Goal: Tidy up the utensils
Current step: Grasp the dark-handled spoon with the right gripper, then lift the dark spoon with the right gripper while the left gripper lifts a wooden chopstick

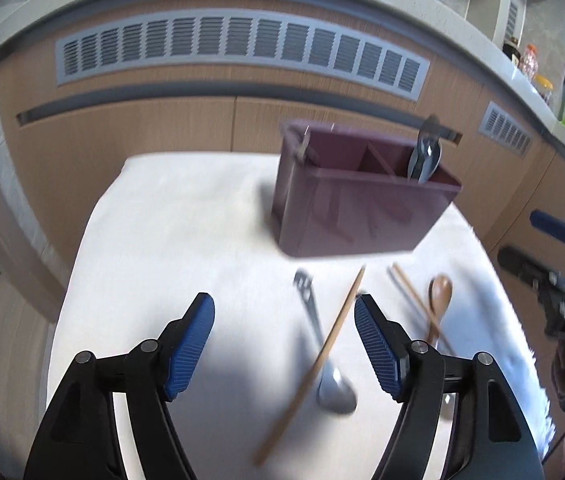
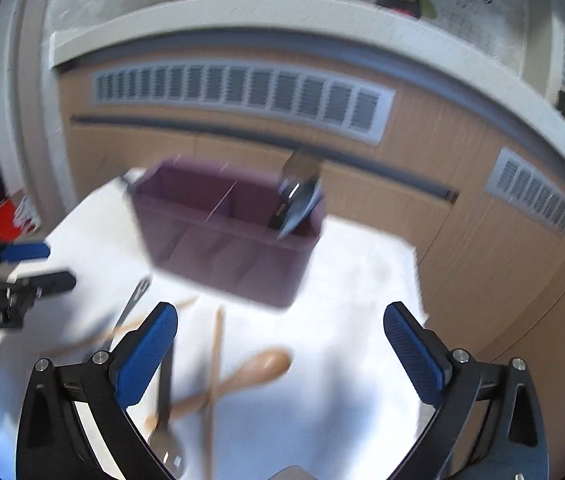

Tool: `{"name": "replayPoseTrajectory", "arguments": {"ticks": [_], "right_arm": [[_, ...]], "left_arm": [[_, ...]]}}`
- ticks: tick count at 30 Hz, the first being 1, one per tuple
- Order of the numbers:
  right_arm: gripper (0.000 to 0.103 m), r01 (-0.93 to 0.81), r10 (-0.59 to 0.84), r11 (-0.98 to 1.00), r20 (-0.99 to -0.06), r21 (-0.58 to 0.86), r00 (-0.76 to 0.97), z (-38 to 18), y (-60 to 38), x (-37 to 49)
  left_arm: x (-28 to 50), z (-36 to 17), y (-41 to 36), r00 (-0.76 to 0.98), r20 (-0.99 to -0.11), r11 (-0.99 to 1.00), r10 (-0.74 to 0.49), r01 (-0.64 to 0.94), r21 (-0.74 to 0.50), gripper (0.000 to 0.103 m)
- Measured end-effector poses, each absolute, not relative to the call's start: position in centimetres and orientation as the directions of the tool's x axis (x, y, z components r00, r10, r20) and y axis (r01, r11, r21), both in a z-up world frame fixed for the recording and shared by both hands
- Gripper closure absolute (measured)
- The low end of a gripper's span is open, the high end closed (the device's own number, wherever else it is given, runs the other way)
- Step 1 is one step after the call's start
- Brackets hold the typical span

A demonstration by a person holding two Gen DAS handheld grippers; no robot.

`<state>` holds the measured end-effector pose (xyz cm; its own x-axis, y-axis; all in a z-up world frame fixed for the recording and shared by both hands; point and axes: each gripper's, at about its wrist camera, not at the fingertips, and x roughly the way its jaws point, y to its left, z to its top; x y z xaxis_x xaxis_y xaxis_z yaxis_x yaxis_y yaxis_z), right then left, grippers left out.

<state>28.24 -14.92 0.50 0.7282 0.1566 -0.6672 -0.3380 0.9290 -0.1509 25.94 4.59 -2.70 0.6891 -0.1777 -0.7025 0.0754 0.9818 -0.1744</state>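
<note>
White lettering runs along the black hand-held gripper body at the left edge (right wrist view). Blur leaves it unreadable.

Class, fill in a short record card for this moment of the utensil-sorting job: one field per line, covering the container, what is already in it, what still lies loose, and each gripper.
container: maroon caddy, divided into compartments
in container: metal utensils, right-end compartment
loose on white cloth: metal spoon, wooden spoon, chopstick
left hand-held gripper: open, empty
right hand-held gripper: open, empty
image sharpness: blurred
</note>
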Motion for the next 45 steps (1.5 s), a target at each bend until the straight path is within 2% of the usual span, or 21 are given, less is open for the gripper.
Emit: {"name": "replayPoseTrajectory", "arguments": {"ticks": [3,5,7,10,12,16,21,24,33,39,41,43,45], "right_arm": [[0.002,-0.388,0.188,0.912,-0.703,-0.135,0.686,-1.3,-13.9,26.9],[0.007,-0.424,0.215,0.898,-0.723,-0.117,0.657,-2.3,-13.1,26.1],[0.032,-0.460,0.238,0.883,-0.750,-0.098,0.617,-3.1,-12.1,25.9],[0.056,-0.497,0.254,0.865,-0.793,-0.071,0.554,-4.6,-10.4,26.2],[0.067,-0.501,0.247,0.863,-0.809,-0.067,0.533,-5.3,-9.8,26.6],[0.079,-0.485,0.230,0.873,-0.836,-0.049,0.498,-6.6,-9.1,27.6],[0.082,-0.471,0.209,0.881,-0.855,-0.045,0.474,-7.7,-9.1,28.5],[0.092,-0.490,0.206,0.870,-0.861,-0.056,0.464,-7.6,-9.0,28.2],[0.092,-0.432,0.231,0.902,-0.825,-0.017,0.515,-4.7,-12.6,26.1],[0.092,-0.335,0.203,0.942,-0.803,0.004,0.561,-3.4,-17.0,24.9],[0.092,-0.313,0.190,0.950,-0.805,0.006,0.562,-3.8,-17.9,24.6],[0.092,-0.300,0.188,0.954,-0.807,0.014,0.560,-4.2,-18.6,24.3],[0.092,-0.291,0.199,0.956,-0.807,0.035,0.556,-4.7,-18.9,24.2]], "left_arm": [[24.3,-3.3,4.9,0.681,-0.715,0.985,-0.159,0.056,-0.166,0.030],[23.4,-3.7,5.1,0.676,-0.720,0.985,-0.157,0.055,-0.163,0.027],[22.9,-4.0,5.4,0.670,-0.727,0.985,-0.150,0.042,-0.166,0.023],[22.4,-4.5,5.9,0.659,-0.737,0.984,-0.151,0.025,-0.179,0.023],[22.3,-4.6,6.0,0.657,-0.738,0.982,-0.155,0.022,-0.187,0.023],[21.8,-4.9,5.9,0.655,-0.738,0.982,-0.163,0.032,-0.187,0.023],[21.7,-5.5,5.6,0.641,-0.747,0.981,-0.174,0.046,-0.188,0.023],[22.0,-6.1,5.5,0.626,-0.760,0.981,-0.176,0.047,-0.188,0.023],[22.1,-6.6,4.7,0.604,-0.777,0.982,-0.177,0.063,-0.175,0.023],[22.1,-6.5,3.3,0.589,-0.772,0.971,-0.239,0.158,-0.181,0.025],[22.4,-6.6,2.6,0.565,-0.786,0.965,-0.252,0.209,-0.159,0.039],[23.2,-6.5,2.0,0.532,-0.807,0.960,-0.257,0.238,-0.149,0.063],[24.4,-6.1,1.5,0.495,-0.821,0.949,-0.284,0.266,-0.167,0.066]]}}
